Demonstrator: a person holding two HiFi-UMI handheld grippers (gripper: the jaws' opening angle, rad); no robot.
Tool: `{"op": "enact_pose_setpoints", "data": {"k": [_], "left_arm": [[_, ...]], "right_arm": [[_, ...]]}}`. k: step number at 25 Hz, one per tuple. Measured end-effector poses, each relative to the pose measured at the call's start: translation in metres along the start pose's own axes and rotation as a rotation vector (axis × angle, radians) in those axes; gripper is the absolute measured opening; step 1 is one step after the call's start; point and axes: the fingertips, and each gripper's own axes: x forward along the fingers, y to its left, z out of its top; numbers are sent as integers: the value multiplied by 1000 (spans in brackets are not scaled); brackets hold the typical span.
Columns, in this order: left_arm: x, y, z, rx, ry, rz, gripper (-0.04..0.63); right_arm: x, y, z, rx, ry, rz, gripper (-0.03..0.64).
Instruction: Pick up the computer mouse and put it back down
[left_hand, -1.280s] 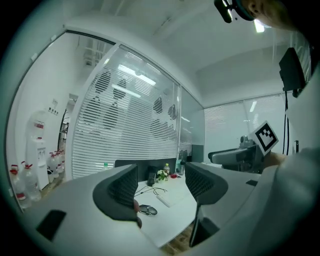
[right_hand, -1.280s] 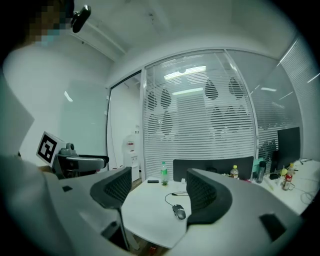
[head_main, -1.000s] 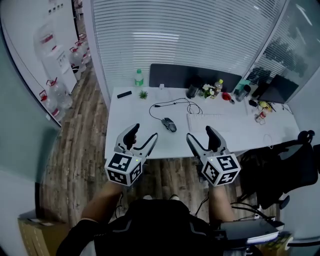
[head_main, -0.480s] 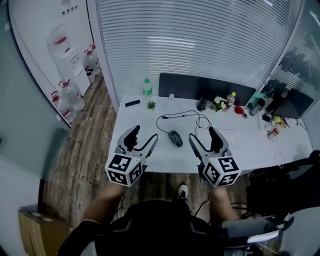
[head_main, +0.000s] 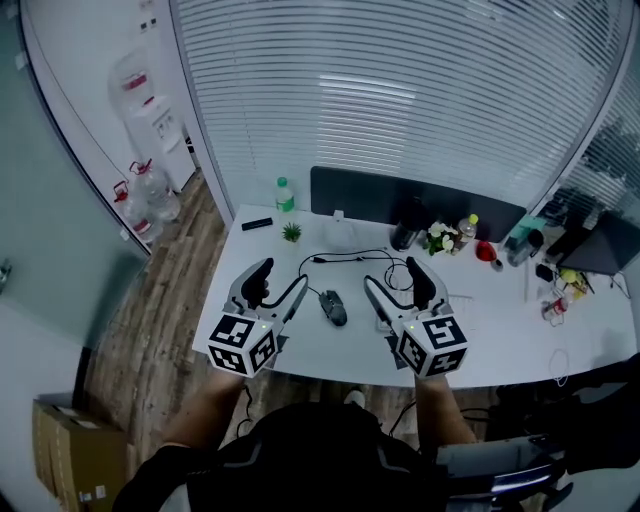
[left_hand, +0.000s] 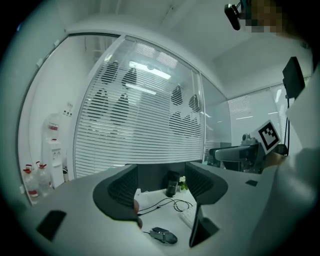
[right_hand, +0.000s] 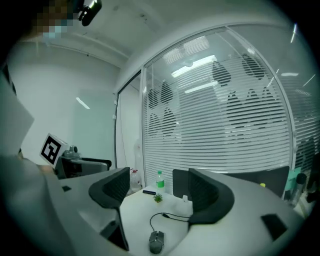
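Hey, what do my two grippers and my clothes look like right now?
The left gripper and right gripper are grey, with curved jaws and black ribbed pads. Each carries a white marker cube. The top is dark. The right jaws have just been opening, with nothing between them.

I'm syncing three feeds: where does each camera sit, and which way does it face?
Head view: on the person's head, facing steeply down at the desk; shows both forearms, left tool and right tool.
Left gripper view: on the left tool, facing along its open jaws across the desk towards the blinds.
Right gripper view: on the right tool, likewise; its jaws, just opening wider, hold nothing.
Shared: all three show the mouse; each gripper view catches the other tool.
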Motion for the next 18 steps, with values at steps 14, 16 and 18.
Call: {"op": "enact_pose_setpoints", "data": {"k": [14, 16, 18], "left_arm": [[64, -1, -18, -2, 74, 147, 308], [68, 7, -24, -12, 79, 138, 308], [70, 20, -30, -20, 79, 127, 308]], "right_arm": [[44, -59, -11, 37, 34, 158, 367], [57, -60, -21, 37, 47, 142, 367], [70, -61, -32, 34, 66, 113, 367]]}}
